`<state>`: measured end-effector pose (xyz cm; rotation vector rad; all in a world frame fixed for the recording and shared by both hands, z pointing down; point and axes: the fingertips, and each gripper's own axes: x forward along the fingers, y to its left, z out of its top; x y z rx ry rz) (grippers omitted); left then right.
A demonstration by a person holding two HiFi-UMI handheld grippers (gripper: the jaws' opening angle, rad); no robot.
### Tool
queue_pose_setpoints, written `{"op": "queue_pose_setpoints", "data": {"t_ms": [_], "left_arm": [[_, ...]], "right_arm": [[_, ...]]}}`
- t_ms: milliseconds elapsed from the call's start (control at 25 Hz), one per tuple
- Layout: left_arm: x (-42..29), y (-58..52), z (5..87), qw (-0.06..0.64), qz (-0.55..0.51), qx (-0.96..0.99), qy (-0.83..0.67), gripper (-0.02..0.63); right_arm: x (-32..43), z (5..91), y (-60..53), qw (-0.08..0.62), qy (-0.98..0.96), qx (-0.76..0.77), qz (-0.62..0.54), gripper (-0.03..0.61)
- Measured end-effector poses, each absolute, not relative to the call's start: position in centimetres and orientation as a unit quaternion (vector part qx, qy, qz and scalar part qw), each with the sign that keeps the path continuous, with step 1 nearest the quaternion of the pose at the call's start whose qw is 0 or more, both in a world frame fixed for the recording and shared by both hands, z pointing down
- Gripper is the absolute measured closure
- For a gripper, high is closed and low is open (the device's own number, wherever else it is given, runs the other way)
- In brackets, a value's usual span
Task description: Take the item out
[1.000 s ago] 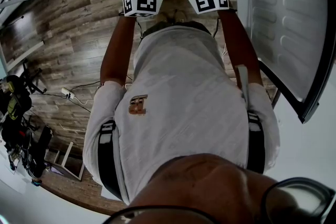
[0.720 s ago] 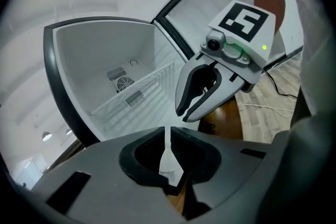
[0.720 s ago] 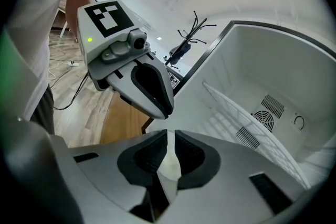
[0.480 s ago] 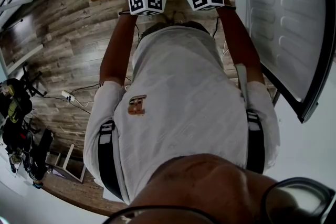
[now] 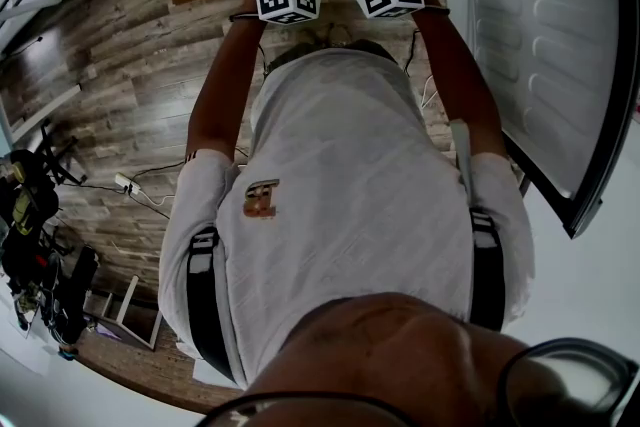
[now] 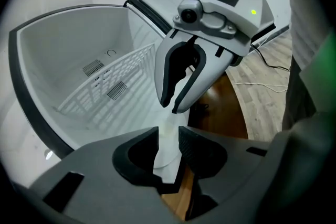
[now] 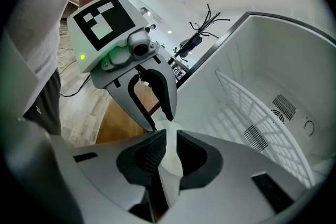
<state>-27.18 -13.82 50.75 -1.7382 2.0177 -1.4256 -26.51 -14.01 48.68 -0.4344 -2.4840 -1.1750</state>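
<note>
Both gripper views show what the head view hides: jaws of the left gripper (image 6: 169, 132), just opening, stand apart around the white item (image 6: 167, 157); the right gripper (image 7: 171, 132) pinches it, near the chest (image 6: 68, 60) and basket (image 6: 115, 81). A shirt (image 5: 350, 195) blocks the head view; lid (image 5: 540, 55) open at right.

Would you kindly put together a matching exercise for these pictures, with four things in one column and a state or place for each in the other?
Things:
A. left gripper
B. right gripper
C. wire rack
D. floor

Descriptions:
1. wooden planks
2. shut on the white item
3. inside the white compartment
4. jaws apart

Pairs: A-4, B-2, C-3, D-1. The left gripper's jaws have just been opening, and the white item shows in the gap between them.
</note>
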Motion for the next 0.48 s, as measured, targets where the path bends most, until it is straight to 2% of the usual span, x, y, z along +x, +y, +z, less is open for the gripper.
{"op": "queue_pose_setpoints", "data": {"t_ms": [40,120,480], "left_arm": [[-27.3,-13.9,51.2,0.057,-0.475,-0.572,0.666,0.488],[-27.6,-14.1,52.2,0.054,-0.484,-0.566,0.665,0.483],[-27.8,-15.2,53.8,0.061,-0.532,-0.550,0.640,0.457]], "right_arm": [[-26.5,49.1,-14.1,0.182,-0.877,-0.156,-0.417,0.527],[-26.6,50.0,-14.4,0.191,-0.874,-0.161,-0.417,0.428],[-27.1,53.3,-15.6,0.231,-0.836,-0.179,-0.464,0.403]]}}
